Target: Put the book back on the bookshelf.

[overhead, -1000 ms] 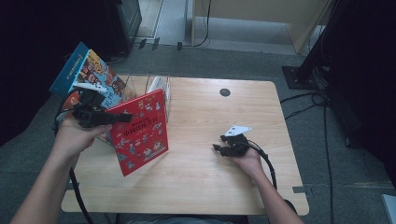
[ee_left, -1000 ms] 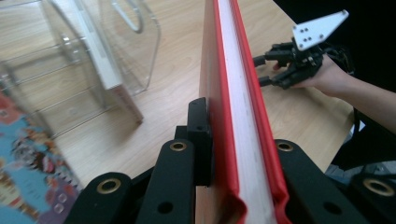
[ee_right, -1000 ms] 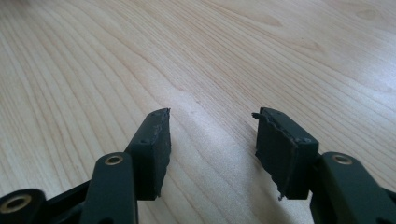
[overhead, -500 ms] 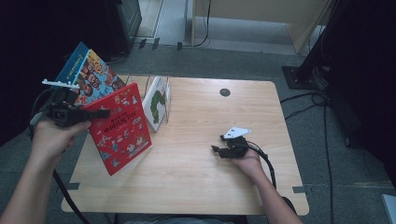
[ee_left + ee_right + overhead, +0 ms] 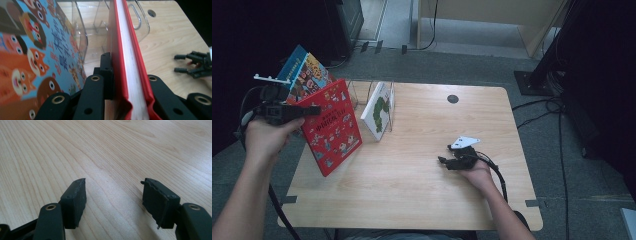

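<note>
My left gripper [image 5: 310,111] is shut on a red picture book [image 5: 332,129], held upright above the table's left edge. In the left gripper view the red book [image 5: 117,30] stands edge-on between the jaws, its white pages showing. Behind it leans a blue picture book [image 5: 304,72] with cartoon animals [image 5: 30,50]. A white book with a green figure [image 5: 380,109] stands in a clear rack [image 5: 362,92]. My right gripper [image 5: 446,161] rests on the table at the right. It is open [image 5: 113,182], its jaws have just been opening, and nothing is between them.
The clear rack [image 5: 100,22] stands at the back left of the wooden table [image 5: 422,200]. A dark round hole [image 5: 453,99] sits near the far edge. Cables and a black stand foot [image 5: 537,80] lie on the floor at the right.
My left hand has carried the red book leftward, away from the rack, uncovering the white book in it. The right hand has stayed in place.
</note>
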